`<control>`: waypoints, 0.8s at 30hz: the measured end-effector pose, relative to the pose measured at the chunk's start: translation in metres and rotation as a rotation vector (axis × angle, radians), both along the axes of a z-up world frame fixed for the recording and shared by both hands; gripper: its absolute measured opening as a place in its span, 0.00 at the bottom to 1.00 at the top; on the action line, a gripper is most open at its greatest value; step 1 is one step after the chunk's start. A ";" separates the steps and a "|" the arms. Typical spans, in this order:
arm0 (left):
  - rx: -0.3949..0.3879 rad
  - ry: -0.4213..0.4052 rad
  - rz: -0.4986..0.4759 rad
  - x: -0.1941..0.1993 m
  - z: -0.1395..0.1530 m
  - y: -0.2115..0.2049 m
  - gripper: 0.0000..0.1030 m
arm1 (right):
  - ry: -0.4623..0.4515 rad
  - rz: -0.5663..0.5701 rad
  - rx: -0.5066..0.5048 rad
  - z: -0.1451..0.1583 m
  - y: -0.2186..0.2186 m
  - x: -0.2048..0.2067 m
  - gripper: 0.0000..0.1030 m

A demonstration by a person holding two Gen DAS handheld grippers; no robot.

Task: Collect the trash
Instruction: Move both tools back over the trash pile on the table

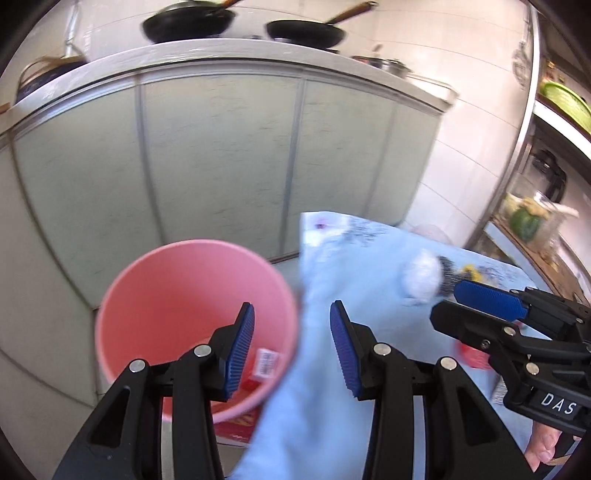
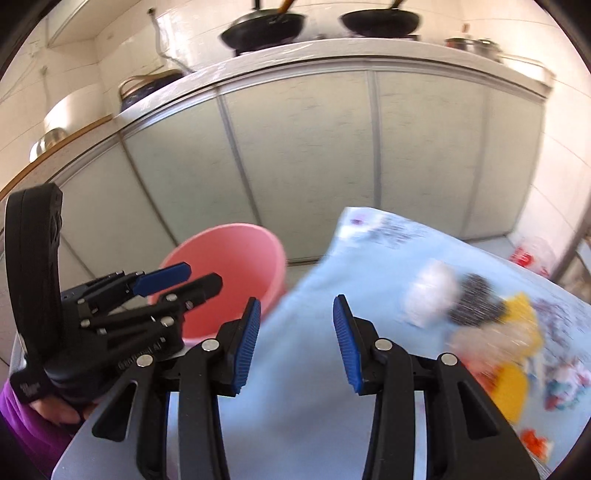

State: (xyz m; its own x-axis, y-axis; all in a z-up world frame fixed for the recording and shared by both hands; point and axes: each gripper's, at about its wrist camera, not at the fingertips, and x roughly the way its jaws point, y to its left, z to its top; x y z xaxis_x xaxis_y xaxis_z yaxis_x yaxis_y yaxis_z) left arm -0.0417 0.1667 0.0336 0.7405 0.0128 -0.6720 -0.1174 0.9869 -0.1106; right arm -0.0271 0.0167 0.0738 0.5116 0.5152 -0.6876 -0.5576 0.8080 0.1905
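A pink bin (image 1: 192, 295) stands beside the table, with a red packet (image 1: 264, 367) lying inside it. It also shows in the right wrist view (image 2: 229, 273). My left gripper (image 1: 291, 350) is open and empty, over the bin's right rim and the table's light blue cloth (image 1: 354, 280). My right gripper (image 2: 297, 339) is open and empty above the cloth (image 2: 310, 369). On the cloth lie a crumpled white tissue (image 2: 430, 291), a black scouring pad (image 2: 474, 306), yellow wrappers (image 2: 513, 384) and other scraps. The tissue also shows in the left wrist view (image 1: 421, 277).
Pale green cabinet doors (image 1: 221, 166) under a white counter face me, with black pans (image 1: 188, 22) on top. A shelf rack (image 1: 535, 206) with food stands at the right. A red box (image 1: 236, 424) lies under the bin. A red bag (image 2: 528, 254) lies on the floor.
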 end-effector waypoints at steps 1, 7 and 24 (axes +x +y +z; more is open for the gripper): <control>0.003 -0.001 -0.021 0.002 0.001 -0.009 0.41 | -0.007 -0.020 -0.009 -0.002 -0.006 -0.001 0.40; 0.015 0.009 -0.109 0.023 -0.001 -0.057 0.41 | -0.026 -0.148 -0.041 -0.008 -0.069 -0.002 0.40; 0.065 0.079 -0.220 0.085 -0.020 -0.115 0.42 | -0.012 -0.473 -0.059 -0.023 -0.235 0.008 0.55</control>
State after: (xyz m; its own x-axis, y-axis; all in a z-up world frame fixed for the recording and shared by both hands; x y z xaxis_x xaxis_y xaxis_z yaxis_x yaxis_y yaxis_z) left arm 0.0428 0.0519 0.0136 0.6755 -0.0985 -0.7308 0.0958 0.9944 -0.0454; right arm -0.0196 -0.2182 0.0509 0.6890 0.1838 -0.7011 -0.1277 0.9830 0.1322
